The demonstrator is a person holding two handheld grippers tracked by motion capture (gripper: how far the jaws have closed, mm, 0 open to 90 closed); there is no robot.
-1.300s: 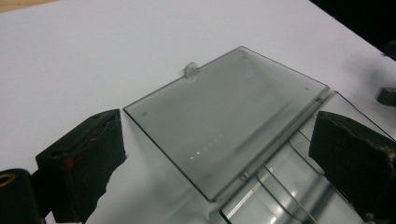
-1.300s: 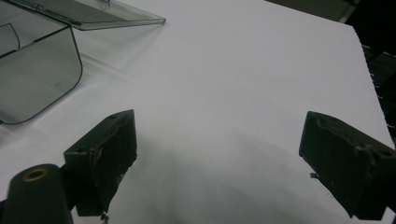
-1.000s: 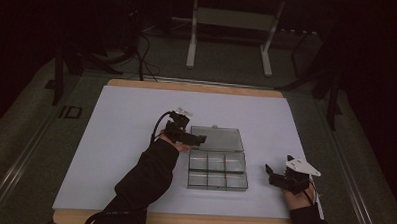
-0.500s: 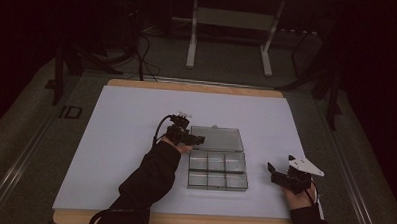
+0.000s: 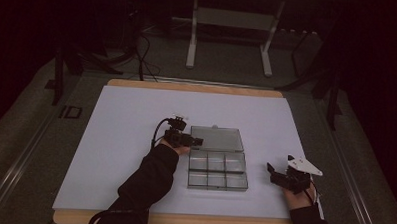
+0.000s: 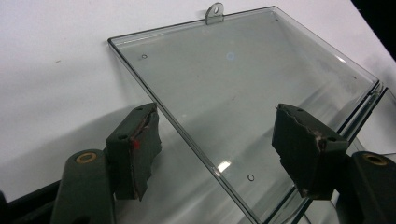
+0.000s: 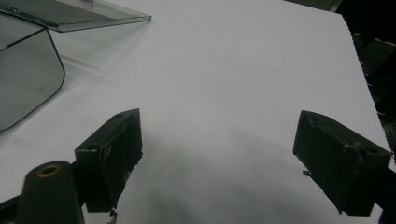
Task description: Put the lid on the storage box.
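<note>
I am bringing the left gripper (image 5: 198,141) down over the left edge of the clear plastic compartment box's (image 5: 217,170) open, flat-lying lid (image 6: 243,98). Its jaws have just been narrowing but are gaping astride that edge, pinching nothing. I should keep them level. The right gripper (image 5: 271,170) is hovering spread, empty, right of the box.

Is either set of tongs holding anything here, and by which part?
Nothing held. The left tongs, just closing, straddle the open lid's side edge without pressing; the right tongs are open.

Dim room; white-topped table (image 5: 135,140); grey floor (image 5: 228,68).
</note>
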